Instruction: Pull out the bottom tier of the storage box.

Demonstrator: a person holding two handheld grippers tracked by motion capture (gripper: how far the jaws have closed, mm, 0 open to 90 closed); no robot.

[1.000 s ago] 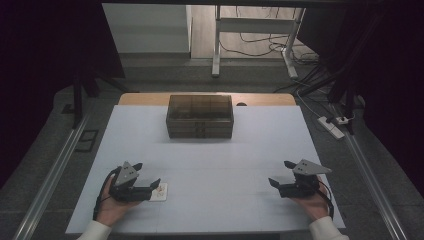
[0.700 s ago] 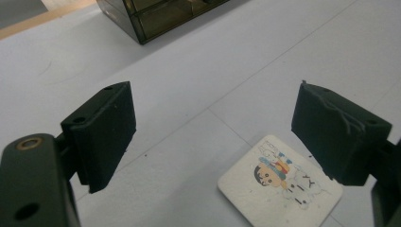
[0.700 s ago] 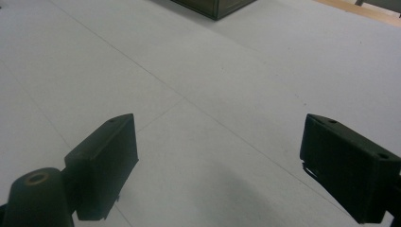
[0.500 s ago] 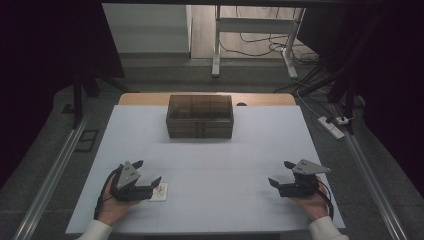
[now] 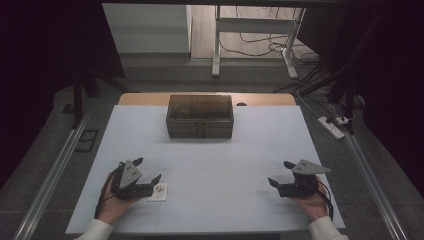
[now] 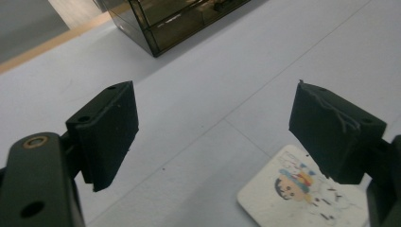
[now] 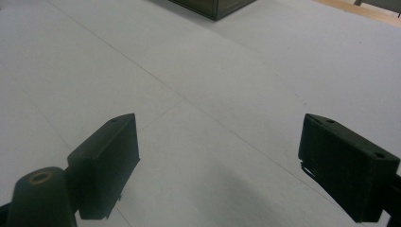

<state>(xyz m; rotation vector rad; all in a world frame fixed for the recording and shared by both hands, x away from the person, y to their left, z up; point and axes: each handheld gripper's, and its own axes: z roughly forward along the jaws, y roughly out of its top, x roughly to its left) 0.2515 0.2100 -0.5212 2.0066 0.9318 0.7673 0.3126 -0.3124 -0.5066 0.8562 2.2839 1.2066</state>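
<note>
Since the small picture card (image 5: pixel 158 191) lies flat on the white table (image 5: pixel 210 200) at near left, just right of the released left gripper (image 5: pixel 148 181), its jaws should come down straddling an edge. The right gripper (image 5: pixel 278 183) rests spread and empty at near right. The dark lidded box (image 5: pixel 200 116) stands far centre, contents unclear.

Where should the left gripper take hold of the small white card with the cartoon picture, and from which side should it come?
Probably by two opposite edges, from above. The card lies flat on the white table cover, so no face can be pinched. The left gripper, jaws open, is already beside it, one jaw over its corner; tilting one edge up first may help.
</note>
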